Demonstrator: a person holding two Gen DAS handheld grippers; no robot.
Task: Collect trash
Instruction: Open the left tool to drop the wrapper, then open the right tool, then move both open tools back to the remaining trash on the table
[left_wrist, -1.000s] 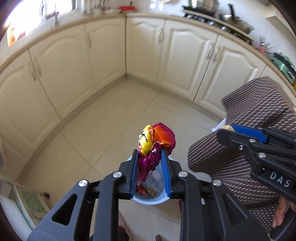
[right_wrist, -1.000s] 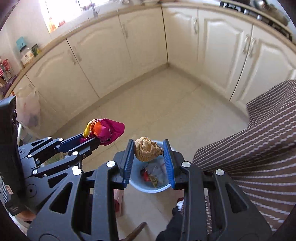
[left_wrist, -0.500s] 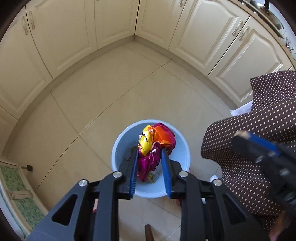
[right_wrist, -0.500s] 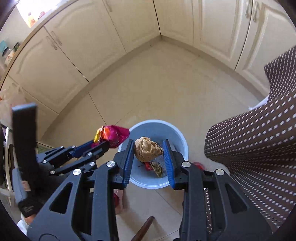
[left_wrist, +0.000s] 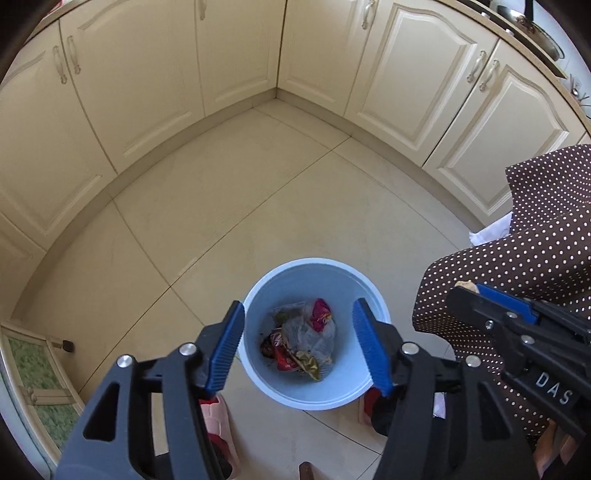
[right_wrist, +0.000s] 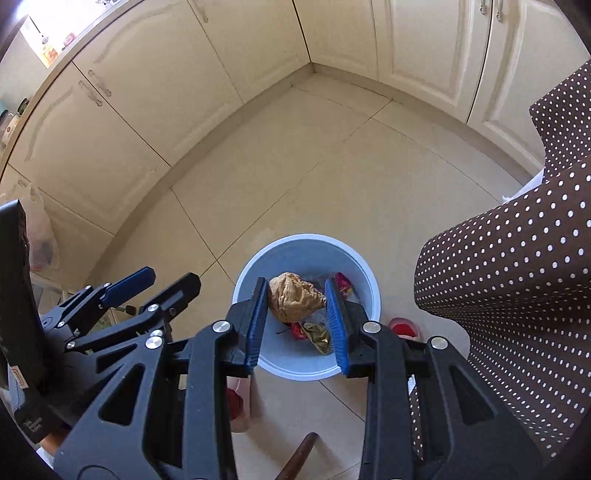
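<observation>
A light blue bin (left_wrist: 258, 302) stands on the tiled floor; it also shows in the right wrist view (right_wrist: 364, 275). Inside lie wrappers, among them the magenta wrapper (left_wrist: 321, 314). My left gripper (left_wrist: 298, 349) is open and empty above the bin. My right gripper (right_wrist: 297, 317) is shut on a crumpled brown paper ball (right_wrist: 293, 301) and holds it over the bin. The right gripper also shows in the left wrist view at the right (left_wrist: 491, 295), and the left gripper in the right wrist view at the left (right_wrist: 162, 280).
Cream cabinets (left_wrist: 229, 55) curve around the floor at the back. A brown polka-dot cloth (left_wrist: 535, 240) hangs at the right, close to the bin. Pink slippers (left_wrist: 218, 413) lie on the floor beside the bin. A plastic bag (right_wrist: 40, 236) hangs at the left.
My left gripper opened and the magenta and yellow wrapper dropped into the bin. Both grippers tilted down over the bin. The right gripper still holds the paper ball.
</observation>
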